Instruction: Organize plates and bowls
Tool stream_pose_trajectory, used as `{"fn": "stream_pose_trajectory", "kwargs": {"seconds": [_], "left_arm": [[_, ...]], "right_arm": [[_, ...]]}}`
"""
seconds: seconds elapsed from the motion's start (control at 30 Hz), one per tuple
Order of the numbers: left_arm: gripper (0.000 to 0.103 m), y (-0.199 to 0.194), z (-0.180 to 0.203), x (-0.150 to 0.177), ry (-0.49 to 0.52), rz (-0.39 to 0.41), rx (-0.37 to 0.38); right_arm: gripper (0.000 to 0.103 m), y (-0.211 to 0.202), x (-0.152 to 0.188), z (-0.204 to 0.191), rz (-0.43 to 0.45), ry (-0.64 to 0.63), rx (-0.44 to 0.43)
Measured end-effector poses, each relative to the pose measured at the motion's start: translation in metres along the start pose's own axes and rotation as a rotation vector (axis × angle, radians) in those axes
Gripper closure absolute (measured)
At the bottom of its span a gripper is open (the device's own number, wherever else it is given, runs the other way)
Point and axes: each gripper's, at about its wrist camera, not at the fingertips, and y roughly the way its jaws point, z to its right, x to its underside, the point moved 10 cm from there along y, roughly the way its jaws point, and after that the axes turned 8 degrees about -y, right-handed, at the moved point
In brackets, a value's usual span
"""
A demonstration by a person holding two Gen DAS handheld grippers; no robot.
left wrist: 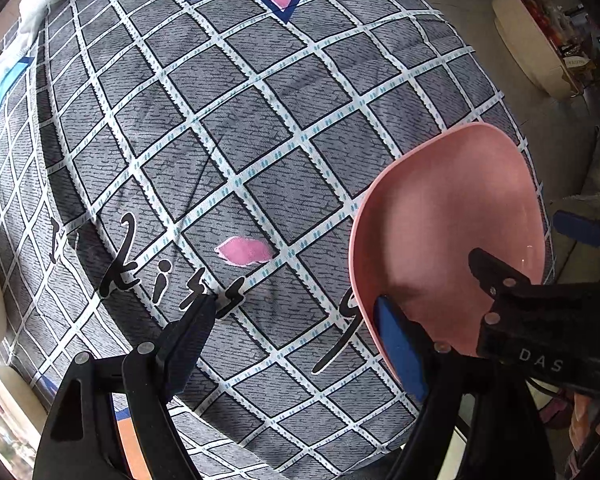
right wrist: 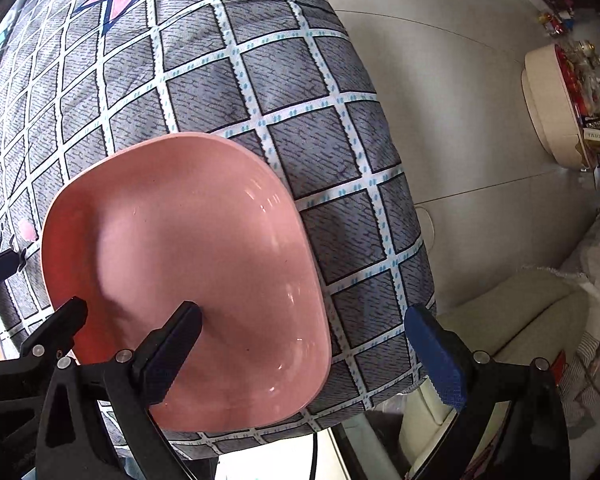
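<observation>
On a grey checked cloth (right wrist: pixel 300 80), a pink squarish plastic bowl (right wrist: pixel 188 272) lies near the edge. Both the left gripper (left wrist: pixel 300 332) and right gripper (right wrist: pixel 312 340) hover with jaws apart, holding nothing. Sorting appears barely begun; no other dishes show.

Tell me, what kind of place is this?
Probably a room in a home: a pink dish lies on a grid-patterned cloth, with a cream sofa beside it on a pale floor.

Both wrist views look down, close; share pink plate (left wrist: pixel 452 240).
</observation>
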Motion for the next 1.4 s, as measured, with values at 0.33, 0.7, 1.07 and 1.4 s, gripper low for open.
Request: {"fn": "stream_pose_trajectory", "kwargs": {"seconds": [0.33, 0.7, 1.07, 1.4], "left_arm": [[0.019, -0.002, -0.065, 0.03, -0.071, 0.017, -0.038], [0.019, -0.006, -0.139, 0.072, -0.21, 0.021, -0.06], [0.019, -0.015, -0.205, 0.134, -0.277, 0.027, -0.104], [0.019, -0.022, -0.238, 0.19, -0.432, -0.002, 0.009]], "right_arm": [[0.001, 0.005, 0.001, -0.058, -0.004, -0.081, -0.057], [0.001, 0.002, 0.008, -0.124, -0.017, -0.21, -0.08], [0.001, 0.008, 0.029, -0.192, -0.033, -0.317, -0.082], [0.001, 0.005, 0.036, -0.269, -0.027, -0.344, -0.114]]}}
